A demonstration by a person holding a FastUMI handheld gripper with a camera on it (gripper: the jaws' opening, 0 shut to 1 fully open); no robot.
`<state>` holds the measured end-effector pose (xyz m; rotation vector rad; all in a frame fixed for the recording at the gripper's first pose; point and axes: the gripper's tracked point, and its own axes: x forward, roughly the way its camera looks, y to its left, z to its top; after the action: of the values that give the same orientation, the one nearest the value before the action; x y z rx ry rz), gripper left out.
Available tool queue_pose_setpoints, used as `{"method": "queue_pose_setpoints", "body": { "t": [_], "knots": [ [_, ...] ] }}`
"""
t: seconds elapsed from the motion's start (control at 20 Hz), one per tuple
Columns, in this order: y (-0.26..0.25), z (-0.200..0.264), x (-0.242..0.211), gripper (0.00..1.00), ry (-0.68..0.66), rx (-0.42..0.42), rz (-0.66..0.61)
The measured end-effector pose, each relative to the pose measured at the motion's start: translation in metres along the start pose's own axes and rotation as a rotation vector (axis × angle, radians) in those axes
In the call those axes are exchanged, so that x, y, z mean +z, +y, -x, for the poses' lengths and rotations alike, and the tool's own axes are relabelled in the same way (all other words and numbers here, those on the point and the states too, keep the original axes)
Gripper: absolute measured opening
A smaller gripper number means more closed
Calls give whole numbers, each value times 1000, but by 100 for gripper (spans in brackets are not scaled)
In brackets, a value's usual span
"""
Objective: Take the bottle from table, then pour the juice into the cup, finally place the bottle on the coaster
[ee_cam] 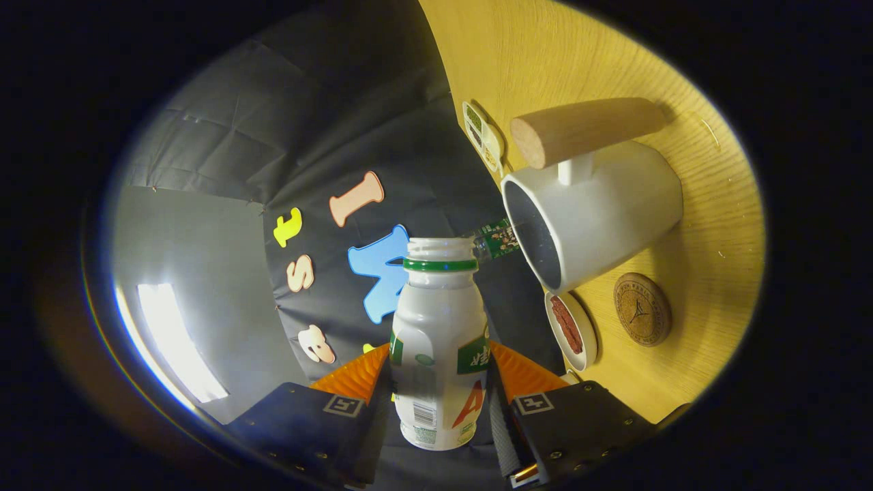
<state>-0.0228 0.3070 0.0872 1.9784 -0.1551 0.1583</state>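
Observation:
My gripper (pixel 438 382) is shut on a white plastic bottle (pixel 440 341) with a green neck ring and an uncapped mouth. Both fingers press its sides. The whole view is rolled, so the wooden table (pixel 709 225) stands on edge at the right and the bottle is tipped. A white cup (pixel 600 211) with a thick wooden handle (pixel 586 129) sits on the table, its open mouth just beyond the bottle's mouth. A round cork coaster (pixel 642 309) lies on the table beside the cup.
A small white dish (pixel 571 331) with something reddish in it sits next to the coaster. Another small dish (pixel 484 136) with greenish contents lies on the far side of the cup. A bright window or light (pixel 177 348) glares behind the booth's dark cloth.

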Motion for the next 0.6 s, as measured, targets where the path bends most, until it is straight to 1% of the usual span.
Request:
{"method": "queue_pose_setpoints", "body": {
  "t": [0.6],
  "knots": [
    [-3, -2, 3, 65, -3, -4, -6]
  ]
}}
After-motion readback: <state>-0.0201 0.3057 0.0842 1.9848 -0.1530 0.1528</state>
